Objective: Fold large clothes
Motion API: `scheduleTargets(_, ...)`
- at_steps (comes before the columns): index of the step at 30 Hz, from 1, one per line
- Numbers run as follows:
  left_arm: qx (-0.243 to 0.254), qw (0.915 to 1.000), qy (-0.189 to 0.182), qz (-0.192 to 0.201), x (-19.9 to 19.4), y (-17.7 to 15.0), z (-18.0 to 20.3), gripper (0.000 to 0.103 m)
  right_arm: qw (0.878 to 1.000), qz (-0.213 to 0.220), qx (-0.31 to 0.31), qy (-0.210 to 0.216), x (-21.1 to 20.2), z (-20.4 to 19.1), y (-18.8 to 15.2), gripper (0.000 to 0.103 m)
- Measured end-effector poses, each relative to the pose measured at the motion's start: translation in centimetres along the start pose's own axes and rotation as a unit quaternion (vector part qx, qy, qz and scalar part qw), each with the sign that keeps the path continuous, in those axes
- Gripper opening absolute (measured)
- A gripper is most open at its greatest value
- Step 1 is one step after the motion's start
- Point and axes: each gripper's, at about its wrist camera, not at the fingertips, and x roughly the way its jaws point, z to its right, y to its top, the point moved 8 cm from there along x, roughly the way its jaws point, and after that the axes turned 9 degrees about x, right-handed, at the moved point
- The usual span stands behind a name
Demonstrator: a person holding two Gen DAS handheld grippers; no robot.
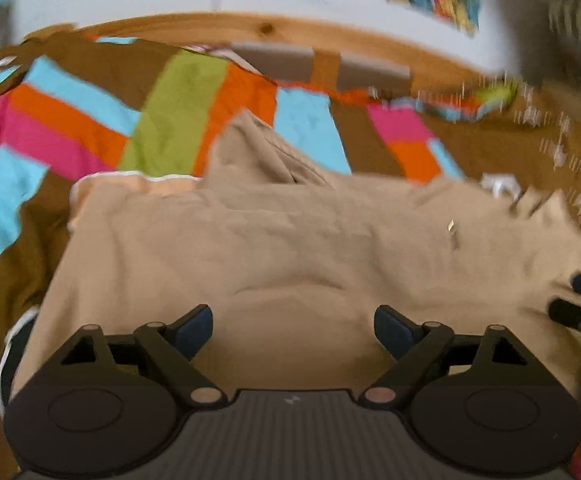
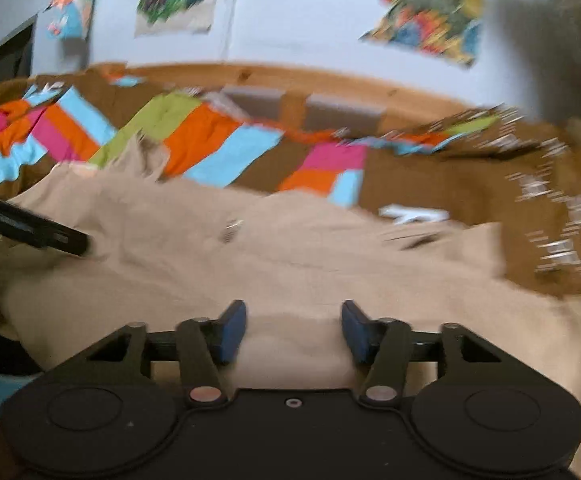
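Left wrist view, beige garment, both tongs released, no legible writing.

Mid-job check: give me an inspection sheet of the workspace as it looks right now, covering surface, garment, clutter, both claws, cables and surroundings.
Surface: bed with a striped bedspread in brown, blue, orange, pink and green.
Job's things: beige garment spread out and creased, a small metal fitting on it; fold state unclear through motion blur.
Clutter: small white item on the bedspread beyond the garment, too blurred to identify.
Grippers: left claw open above the garment, holding nothing; right claw open, holding nothing.
Cables: nothing seen.
Surroundings: wooden bed frame, pale wall with colourful posters.
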Motion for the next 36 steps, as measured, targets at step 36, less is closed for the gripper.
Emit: scheduleTargets(36,-0.261,0.961,-0.058,-0.069,-5.6,-6.7,-5.6,0.102,0.899,-0.137,0.416,0.008,-7.7,9.1,-6.0,0.094)
